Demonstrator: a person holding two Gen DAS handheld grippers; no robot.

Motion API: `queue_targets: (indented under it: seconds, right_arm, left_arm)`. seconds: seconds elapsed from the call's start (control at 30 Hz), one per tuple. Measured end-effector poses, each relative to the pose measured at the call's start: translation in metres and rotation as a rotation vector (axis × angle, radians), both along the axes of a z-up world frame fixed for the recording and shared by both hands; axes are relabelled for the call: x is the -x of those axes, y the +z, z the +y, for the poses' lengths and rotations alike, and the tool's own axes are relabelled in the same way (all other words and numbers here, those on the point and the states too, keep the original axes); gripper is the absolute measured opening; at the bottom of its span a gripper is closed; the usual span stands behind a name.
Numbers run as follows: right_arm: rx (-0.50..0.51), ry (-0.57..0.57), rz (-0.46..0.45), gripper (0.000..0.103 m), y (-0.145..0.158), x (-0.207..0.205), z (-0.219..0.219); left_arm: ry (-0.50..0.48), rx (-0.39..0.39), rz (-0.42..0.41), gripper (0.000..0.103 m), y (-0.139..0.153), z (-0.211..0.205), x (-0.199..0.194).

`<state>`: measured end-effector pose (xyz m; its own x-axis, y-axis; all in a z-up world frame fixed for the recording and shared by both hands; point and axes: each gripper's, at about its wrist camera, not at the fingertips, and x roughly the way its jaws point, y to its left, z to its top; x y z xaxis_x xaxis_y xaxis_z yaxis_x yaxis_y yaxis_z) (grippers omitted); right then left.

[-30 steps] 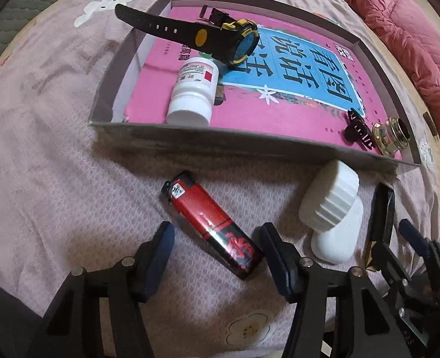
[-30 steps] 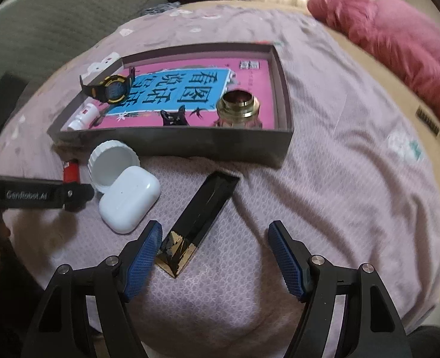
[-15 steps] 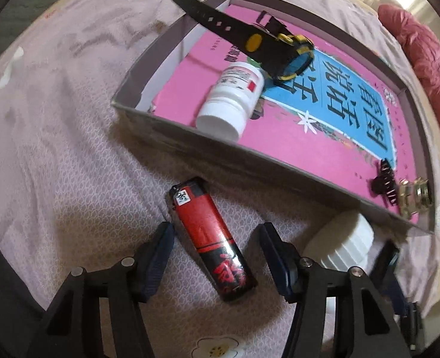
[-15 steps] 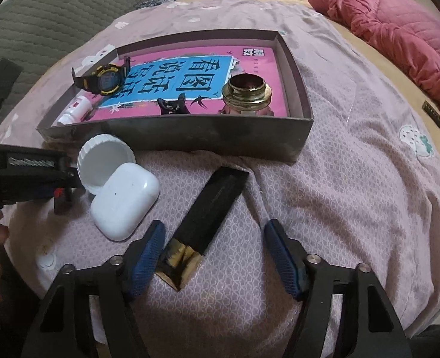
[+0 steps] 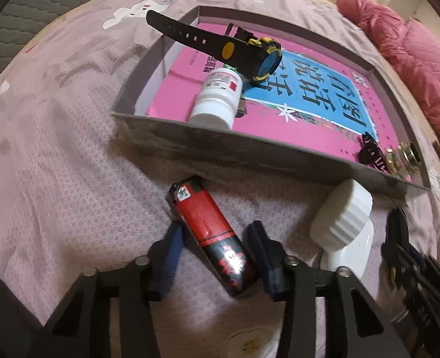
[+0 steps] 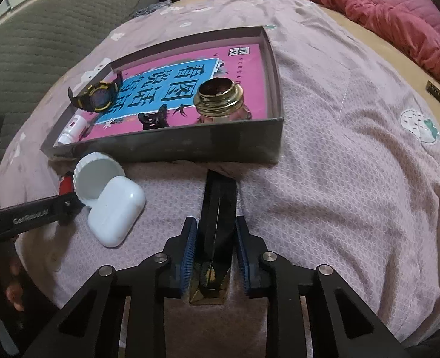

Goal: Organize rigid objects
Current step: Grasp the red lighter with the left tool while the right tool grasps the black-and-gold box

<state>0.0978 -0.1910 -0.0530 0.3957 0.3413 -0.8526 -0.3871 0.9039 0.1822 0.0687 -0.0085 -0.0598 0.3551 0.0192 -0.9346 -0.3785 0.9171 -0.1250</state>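
**Left wrist and right wrist: both grippers down on items before the box's near wall**

Left wrist view: the left gripper (image 5: 217, 250) straddles the red-and-black lighter (image 5: 212, 235), which lies on the mauve bedspread (image 5: 55, 155) just before the near wall of the grey box (image 5: 250, 152). Its jaws are closing with the lighter between them; the right pad looks to be touching the lower body, the left pad stands just clear. The lighter's long axis runs skew to the fingers, its top tilted toward the box's near-left corner, so the pads would likely meet it on a slant. Inside the box lie a wristwatch (image 5: 250, 50), a white pill bottle (image 5: 217, 101), a black hair clip (image 5: 370, 150) and a brass-rimmed jar (image 5: 403, 159).

Right wrist view: the right gripper (image 6: 215, 250) is clamped on the black-and-gold bar (image 6: 217, 217), whose long axis points straight along the fingers toward the box's near wall. A white lid (image 6: 96, 180) and white earbud case (image 6: 117, 211) lie together near its left side.
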Motion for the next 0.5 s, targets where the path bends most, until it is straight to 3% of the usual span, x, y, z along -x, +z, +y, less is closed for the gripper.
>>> queue_targets:
  seconds: [0.17, 0.23, 0.5]
  right_arm:
    - [0.02, 0.027, -0.021, 0.025, 0.0, 0.002, 0.002]
    - [0.02, 0.031, -0.023, 0.025, 0.0, 0.001, 0.002]
    - [-0.018, 0.04, -0.025, 0.023, 0.004, 0.002, -0.002]
  left_arm:
    - [-0.02, 0.109, -0.064, 0.022, 0.003, 0.023, 0.018]
    - [-0.02, 0.143, -0.077, 0.022, 0.002, 0.029, 0.022]
    - [-0.059, 0.15, -0.114, 0.021, 0.01, 0.058, 0.036]
